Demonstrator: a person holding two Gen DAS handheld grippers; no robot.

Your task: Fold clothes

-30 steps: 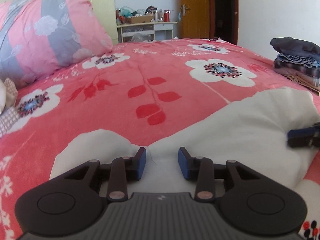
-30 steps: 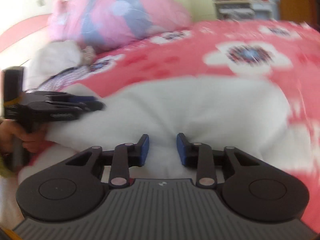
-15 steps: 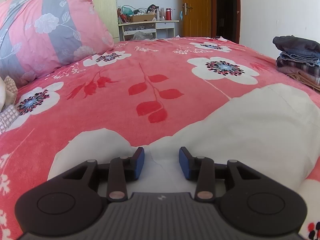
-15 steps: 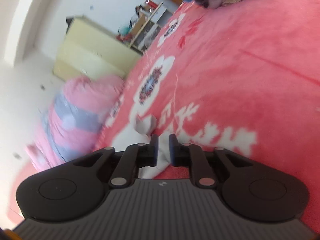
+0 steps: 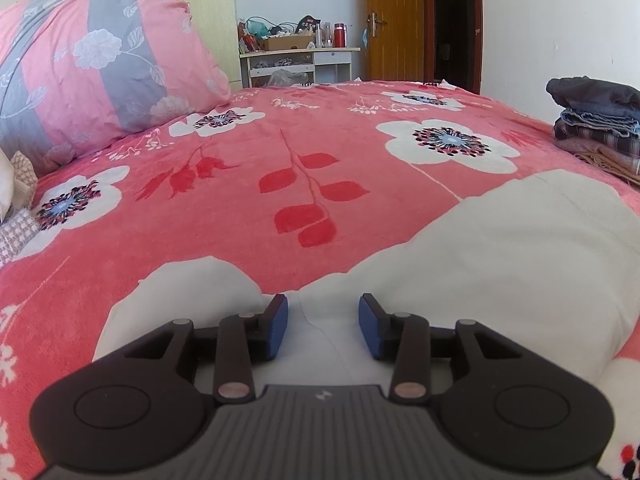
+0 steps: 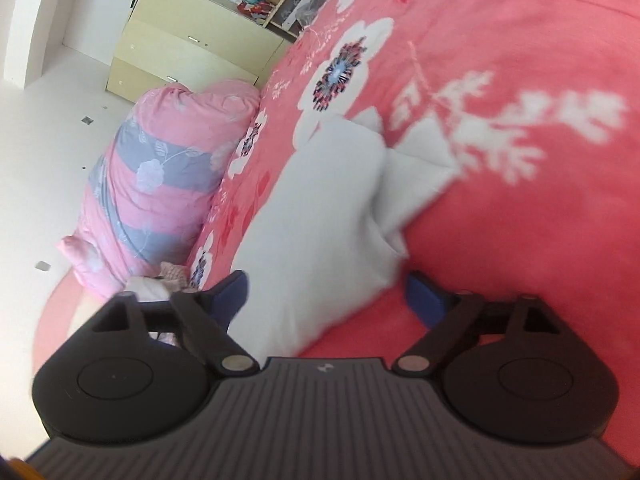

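Observation:
A white garment [image 5: 500, 248] lies spread on the pink flowered bed cover [image 5: 280, 152]. My left gripper [image 5: 323, 326] rests low over its near edge. Its blue pads stand apart, with flat cloth and a small crease between them and nothing pinched. In the right wrist view the camera is rolled to one side. The same white garment [image 6: 320, 208] lies there as a folded, bunched strip with its corner pointing away. My right gripper [image 6: 326, 292] is over its near end with the jaws opening wide. The cloth lies between the pads, which do not press on it.
A pink and grey pillow [image 5: 92, 76] leans at the back left. A stack of folded clothes [image 5: 596, 120] sits at the right edge of the bed. Beyond the bed are a cluttered white desk [image 5: 296, 60], a wooden door [image 5: 394, 20] and a pale dresser [image 6: 188, 48].
The right gripper rolled and moved to the garment's end. It was shut on a fold of white cloth half a second ago and now stands wide, with the cloth loose. The left gripper kept still.

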